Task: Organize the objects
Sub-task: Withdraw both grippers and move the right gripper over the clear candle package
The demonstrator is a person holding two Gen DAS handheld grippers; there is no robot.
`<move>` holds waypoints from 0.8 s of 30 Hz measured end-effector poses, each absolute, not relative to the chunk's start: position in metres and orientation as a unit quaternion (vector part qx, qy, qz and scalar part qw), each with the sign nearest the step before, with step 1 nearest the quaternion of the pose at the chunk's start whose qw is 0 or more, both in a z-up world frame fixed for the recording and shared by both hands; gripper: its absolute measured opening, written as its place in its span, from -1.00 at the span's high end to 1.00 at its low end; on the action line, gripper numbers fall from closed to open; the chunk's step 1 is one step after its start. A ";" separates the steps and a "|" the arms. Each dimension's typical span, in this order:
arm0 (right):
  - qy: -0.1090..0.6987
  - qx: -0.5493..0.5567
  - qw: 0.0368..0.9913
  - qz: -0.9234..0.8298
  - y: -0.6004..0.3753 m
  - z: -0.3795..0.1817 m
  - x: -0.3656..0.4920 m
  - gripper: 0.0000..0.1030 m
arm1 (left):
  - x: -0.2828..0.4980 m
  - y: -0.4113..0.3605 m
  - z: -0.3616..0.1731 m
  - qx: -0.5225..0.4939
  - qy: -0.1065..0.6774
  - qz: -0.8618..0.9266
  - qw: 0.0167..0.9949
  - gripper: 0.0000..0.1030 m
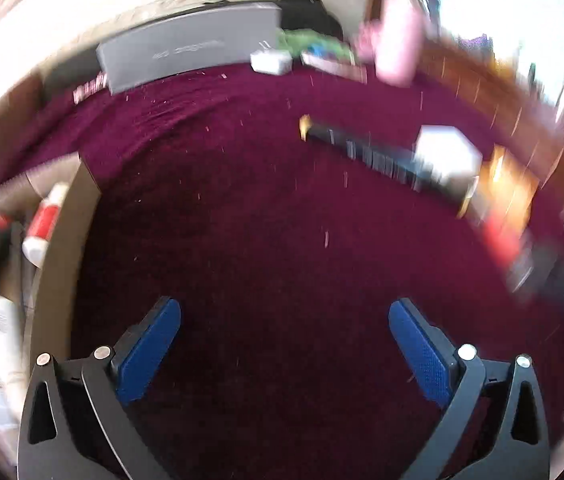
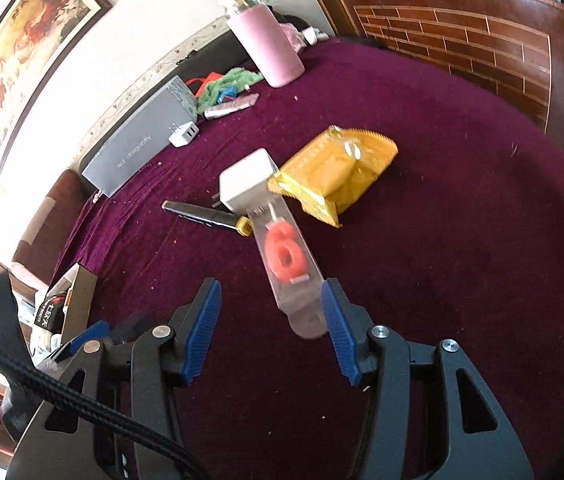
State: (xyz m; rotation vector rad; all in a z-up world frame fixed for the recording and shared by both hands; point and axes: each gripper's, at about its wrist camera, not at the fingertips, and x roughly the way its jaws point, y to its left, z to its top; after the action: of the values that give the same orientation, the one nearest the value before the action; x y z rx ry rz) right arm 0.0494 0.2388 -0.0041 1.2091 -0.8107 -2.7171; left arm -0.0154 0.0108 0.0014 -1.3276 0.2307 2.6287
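A clear plastic pack with a red "6" candle (image 2: 284, 256) lies on the maroon cloth. Its near end reaches between the jaws of my right gripper (image 2: 271, 286), close to the right fingertip (image 2: 332, 300); the pads do not press it and the gripper is open. Beyond it lie a white box (image 2: 244, 180), a black pen (image 2: 198, 212) and a yellow packet (image 2: 334, 168). My left gripper (image 1: 284, 312) stands wide open over bare cloth with nothing between its fingers. The left wrist view is blurred; pen (image 1: 362, 152) and white box (image 1: 448, 152) show ahead of it to the right.
An open cardboard box (image 1: 62, 248) holding bottles and tubes stands at the left edge of the cloth. At the back are a grey box (image 2: 138, 148), a white charger (image 2: 184, 134), a green cloth (image 2: 230, 82) and a pink bottle (image 2: 270, 44). A wooden panel (image 2: 462, 40) borders the right.
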 end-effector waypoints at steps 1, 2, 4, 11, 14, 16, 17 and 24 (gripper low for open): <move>-0.269 0.394 0.031 -0.879 0.241 -0.006 0.049 0.01 | -0.012 0.013 0.002 -0.445 0.088 0.887 0.087 -0.97; -0.275 0.393 0.033 -0.877 0.243 -0.007 0.049 0.01 | -0.011 0.015 0.003 -0.442 0.092 0.888 0.084 -0.97; -0.283 0.391 0.034 -0.875 0.245 -0.009 0.048 -0.02 | -0.012 0.011 0.002 -0.447 0.083 0.886 0.088 -0.97; -0.282 0.387 0.039 -0.877 0.244 -0.009 0.050 -0.13 | -0.014 0.002 -0.001 -0.456 0.060 0.882 0.102 -0.97; -0.272 0.387 0.038 -0.880 0.241 -0.009 0.048 -0.18 | -0.014 0.004 -0.001 -0.456 0.061 0.882 0.102 -0.97; -0.261 0.388 0.034 -0.883 0.238 -0.008 0.048 -0.18 | -0.014 0.004 -0.001 -0.456 0.061 0.882 0.102 -0.97; -0.257 0.389 0.033 -0.884 0.236 -0.008 0.048 -0.20 | -0.014 0.004 -0.001 -0.456 0.061 0.882 0.102 -0.97; -0.259 0.388 0.033 -0.884 0.238 -0.008 0.048 -0.21 | -0.014 0.004 -0.001 -0.456 0.061 0.882 0.102 -0.97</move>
State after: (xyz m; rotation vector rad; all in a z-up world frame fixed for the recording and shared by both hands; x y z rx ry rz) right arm 0.0479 0.2383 -0.0083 1.1957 -0.7963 -2.7202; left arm -0.0139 0.0042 -0.0005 -1.3476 0.1792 2.6048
